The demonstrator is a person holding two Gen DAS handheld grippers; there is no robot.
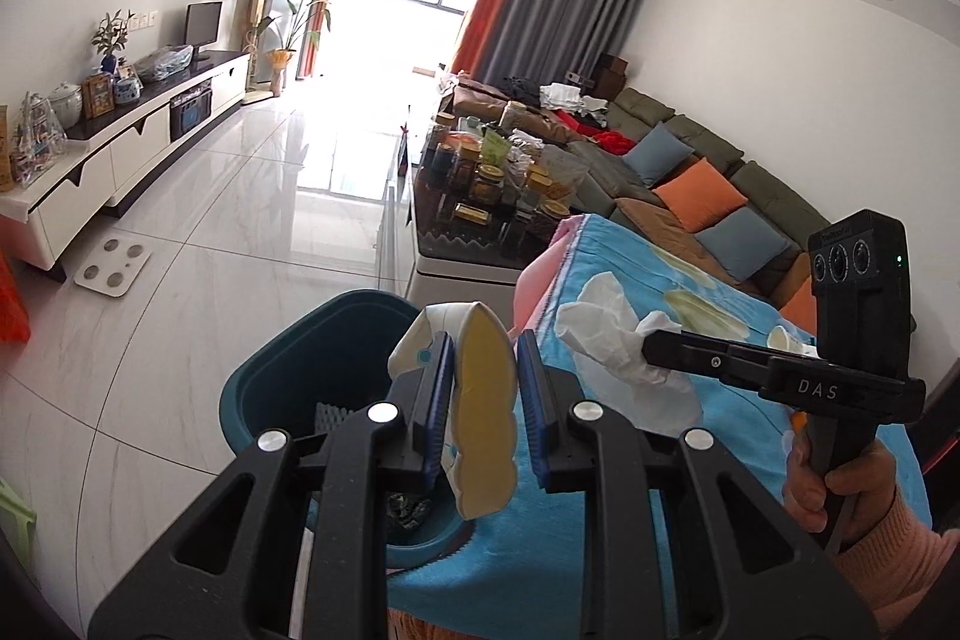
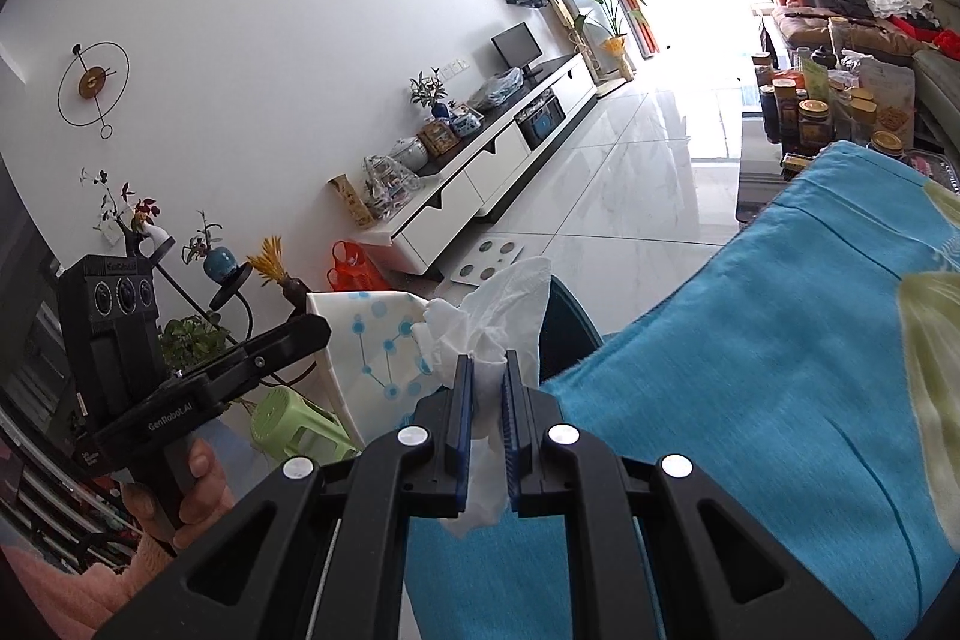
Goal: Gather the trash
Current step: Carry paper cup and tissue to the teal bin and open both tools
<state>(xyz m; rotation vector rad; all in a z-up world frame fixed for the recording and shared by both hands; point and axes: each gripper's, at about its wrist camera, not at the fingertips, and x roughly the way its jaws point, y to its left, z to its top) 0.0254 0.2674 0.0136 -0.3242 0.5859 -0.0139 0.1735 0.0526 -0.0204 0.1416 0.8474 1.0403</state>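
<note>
The left tongs (image 1: 485,388) are clenched on a squashed white paper cup with a pale yellow inside and a blue dotted print (image 1: 483,418), which hangs between the blue pads with its flattened mouth facing up toward the camera. The right tongs (image 2: 486,400) are clamped on a crumpled white paper tissue (image 2: 498,322), a wad of it bunched above the pads and a tail of it dangling below. Both pieces of trash are therefore in the air, not on the blue towel-covered counter (image 1: 630,460) beside them. Just below and beyond the left tongs stands the round teal plastic bin (image 1: 270,388), open at the top, with something dark lying in its bottom (what it is cannot be made out). The cup sits over the bin's near rim, toward the counter's edge, while the tissue hangs further over the towel. The step in hand looks like carrying the 2 items to the bin. To do it well, each should be brought squarely over the opening before the pads part, the cup first since it is nearer; the tissue is light and may cling to a pad, so a low release well inside the rim would be safer than a drop from the edge.
</note>
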